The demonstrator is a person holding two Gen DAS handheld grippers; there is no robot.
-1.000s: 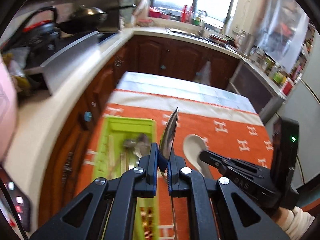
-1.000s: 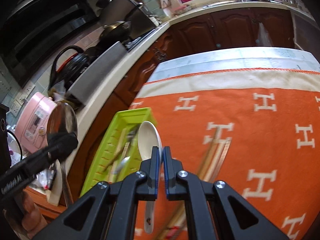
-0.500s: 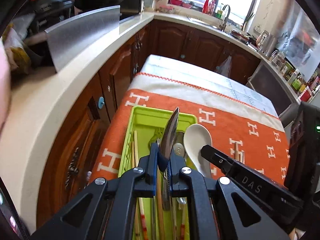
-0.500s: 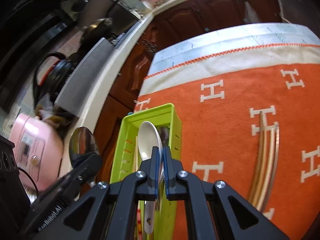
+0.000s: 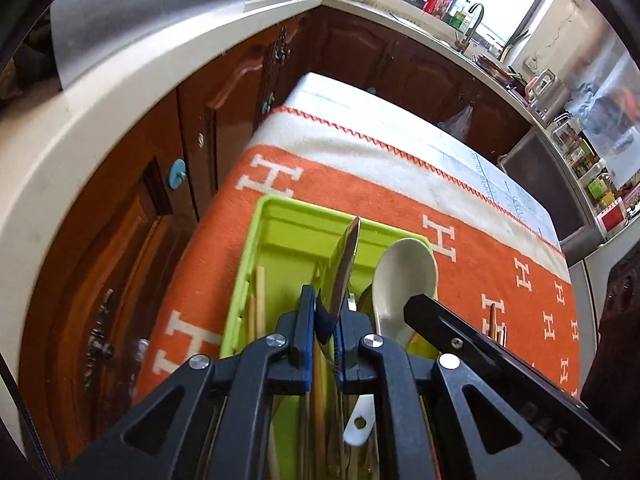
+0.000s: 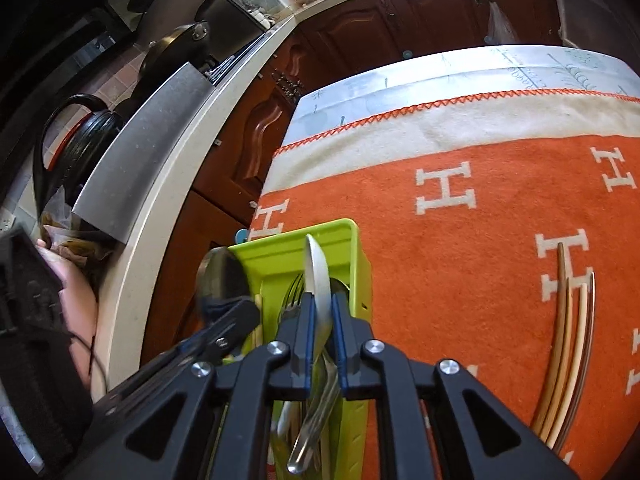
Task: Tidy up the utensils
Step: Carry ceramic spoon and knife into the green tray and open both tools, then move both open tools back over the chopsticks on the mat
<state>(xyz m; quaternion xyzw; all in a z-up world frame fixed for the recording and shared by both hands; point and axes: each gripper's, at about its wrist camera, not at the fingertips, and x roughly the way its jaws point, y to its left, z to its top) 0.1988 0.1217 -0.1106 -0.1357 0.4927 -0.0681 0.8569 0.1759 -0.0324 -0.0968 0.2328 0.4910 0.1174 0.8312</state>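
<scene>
Left gripper: the black left gripper with blue pads [image 5: 327, 322] is squeezed tight on a shiny metal spoon [image 5: 345, 270]. The spoon stands on its edge and its bowl sticks out past the fingertips.

Right gripper: the black right gripper with blue pads [image 6: 320, 322] is pinched on a white ceramic soup spoon [image 6: 318, 276]. In the right wrist view the spoon shows edge-on between the pads. In the left wrist view its wide white bowl [image 5: 404, 280] is just to the right of the left gripper, and its handle end with a small hole points down.

Tray: a bright green plastic utensil tray [image 5: 304, 220] lies right under both grippers, with its far wall just ahead of the fingertips. Both spoons hang over it.

Inside the tray: pale wooden chopsticks [image 5: 260, 300] lie in the slot to the left of the left gripper. A metal fork [image 6: 294, 288] and other metal pieces lie below the right gripper.

Cloth: an orange blanket with white H letters [image 6: 480, 184] covers the table under the tray.

Loose chopsticks: a bunch of brown and pale wooden chopsticks [image 6: 568, 344] lies on the blanket, well off to the right of the right gripper, outside the tray.

Behind: a cream kitchen counter [image 5: 100, 128] with dark brown wooden cabinet doors [image 5: 224, 88] runs to the left of the table.
</scene>
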